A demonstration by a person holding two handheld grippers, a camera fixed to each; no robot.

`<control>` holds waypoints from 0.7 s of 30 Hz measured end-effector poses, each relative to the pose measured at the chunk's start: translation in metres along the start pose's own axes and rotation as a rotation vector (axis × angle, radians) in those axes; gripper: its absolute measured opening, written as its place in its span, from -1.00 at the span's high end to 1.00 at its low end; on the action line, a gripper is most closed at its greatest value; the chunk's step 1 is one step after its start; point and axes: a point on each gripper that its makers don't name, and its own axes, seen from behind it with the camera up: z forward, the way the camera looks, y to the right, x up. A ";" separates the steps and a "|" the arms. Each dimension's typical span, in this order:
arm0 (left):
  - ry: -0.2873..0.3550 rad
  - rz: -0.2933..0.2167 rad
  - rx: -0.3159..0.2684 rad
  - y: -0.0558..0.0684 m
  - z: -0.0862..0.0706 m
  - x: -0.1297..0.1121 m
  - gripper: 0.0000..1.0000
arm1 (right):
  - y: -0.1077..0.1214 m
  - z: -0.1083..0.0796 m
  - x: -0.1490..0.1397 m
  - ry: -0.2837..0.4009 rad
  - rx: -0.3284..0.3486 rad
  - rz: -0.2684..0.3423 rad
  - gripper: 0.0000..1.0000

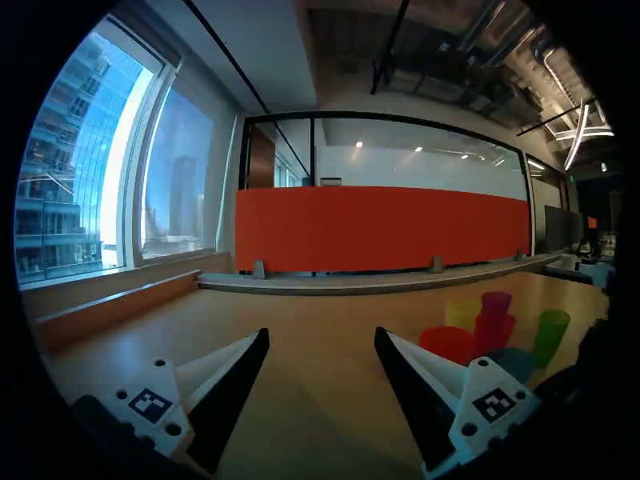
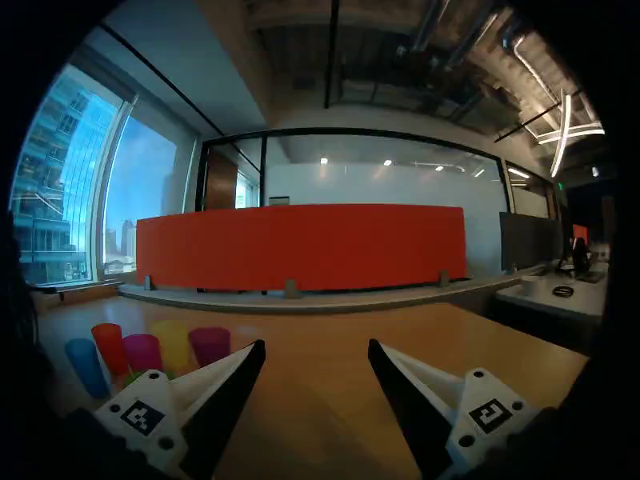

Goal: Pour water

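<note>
Hovering near the cups (image 1: 494,324), my left gripper (image 1: 320,352) and right gripper (image 2: 316,356) gaped empty; their crowding risked toppling neighbours during any grab.

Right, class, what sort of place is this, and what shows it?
Probably an open-plan office: a long orange divider panel along the wooden desk, a glass partition wall behind it, and a dark flat monitor on the neighbouring desk.
</note>
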 end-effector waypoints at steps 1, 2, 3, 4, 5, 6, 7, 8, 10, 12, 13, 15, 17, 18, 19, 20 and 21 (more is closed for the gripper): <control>0.000 0.000 0.000 0.000 0.000 0.000 -0.95 | 0.000 0.000 -0.001 -0.003 -0.001 -0.001 -0.99; 0.000 0.000 0.000 0.000 0.000 0.000 -0.95 | 0.000 0.000 -0.002 -0.005 -0.002 -0.003 -0.99; 0.000 0.000 0.000 0.000 0.000 0.000 -0.95 | 0.000 0.000 -0.003 -0.008 -0.003 -0.004 -0.99; 0.000 0.000 0.000 0.000 0.000 0.000 -0.95 | 0.000 0.000 -0.003 -0.010 -0.004 -0.007 -0.99; 0.000 0.000 0.000 0.000 0.000 0.000 -0.95 | 0.000 0.000 -0.004 -0.013 -0.006 -0.009 -0.99; 0.000 0.000 0.000 0.000 0.000 0.000 -0.95 | 0.000 -0.001 -0.004 -0.016 -0.008 -0.012 -0.99; 0.000 0.000 0.000 0.000 0.000 0.000 -0.95 | 0.000 -0.001 -0.004 -0.018 -0.008 -0.015 -0.99; 0.000 0.000 0.000 0.000 0.000 0.000 -0.95 | 0.000 -0.001 -0.005 -0.020 -0.009 -0.017 -0.99; 0.000 0.000 0.000 0.000 0.000 0.000 -0.96 | -0.001 -0.001 -0.005 -0.022 -0.010 -0.022 -0.99; 0.000 0.000 0.000 0.000 0.000 0.000 -0.96 | -0.001 -0.001 -0.005 -0.021 -0.013 -0.025 -0.99; 0.000 0.000 0.000 0.000 0.000 0.000 -0.95 | -0.001 -0.001 -0.005 -0.021 -0.014 -0.025 -0.99; 0.000 0.000 0.000 0.000 0.000 0.000 -0.96 | -0.001 0.000 -0.005 -0.022 -0.017 -0.025 -0.99; 0.000 0.000 0.000 0.000 0.000 0.000 -0.95 | -0.001 -0.001 -0.005 -0.022 -0.017 -0.025 -0.99; 0.000 0.000 0.000 0.000 0.000 0.000 -0.95 | -0.001 -0.001 -0.005 -0.022 -0.017 -0.025 -0.99; 0.000 0.000 0.000 0.000 0.000 0.000 -0.95 | -0.001 -0.001 -0.005 -0.022 -0.016 -0.025 -0.99; 0.000 0.000 0.000 0.000 0.000 0.000 -0.96 | -0.001 -0.001 -0.005 -0.022 -0.016 -0.025 -0.99; 0.000 0.000 0.000 0.000 0.000 0.000 -0.96 | -0.001 -0.001 -0.005 -0.022 -0.016 -0.025 -0.99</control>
